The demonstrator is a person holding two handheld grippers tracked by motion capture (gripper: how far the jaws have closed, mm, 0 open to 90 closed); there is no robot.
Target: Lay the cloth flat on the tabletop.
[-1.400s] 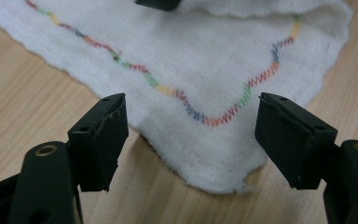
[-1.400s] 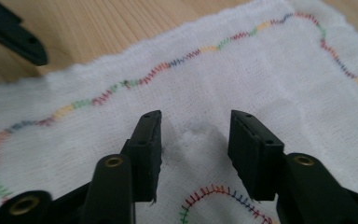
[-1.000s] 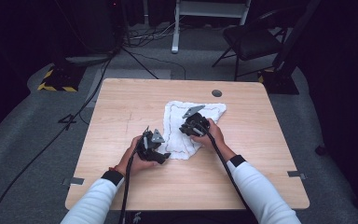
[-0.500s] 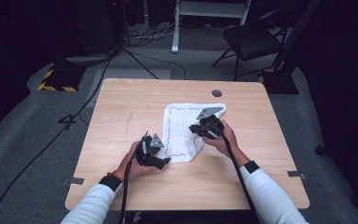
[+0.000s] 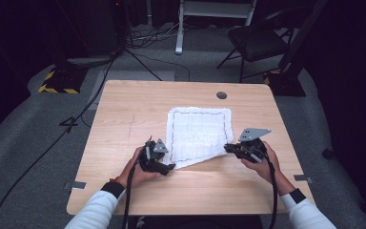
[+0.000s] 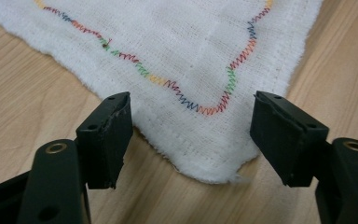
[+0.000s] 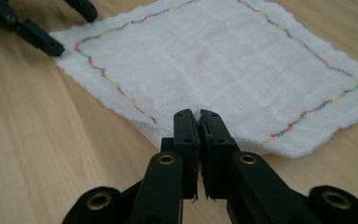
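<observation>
White square muslin cloth (image 5: 198,136) with a multicoloured zigzag-stitched border lies spread nearly flat on the pale wood-grain surface (image 5: 124,109), a little right of centre.

Nearest to us, the left hand-held gripper (image 5: 164,167) sits at the cloth's near-left corner. In its own view the jaws stand wide apart, one on either side of that corner (image 6: 214,170), which lies on the wood between them, not pinched.

At the near-right corner, the right hand-held gripper (image 5: 228,148) has its jaws pressed together on the hem (image 7: 200,114); the cloth fans away from the jaw tips toward the far side.

Judgement: the near edge runs across between the two grippers, so the cloth lies forward of both. The right side already has hold; the left corner is the free one, directly ahead within the open jaws, and closing there looks like the coming step.

Beyond the cloth, a small dark round grommet (image 5: 221,95) sits near the far edge.
</observation>
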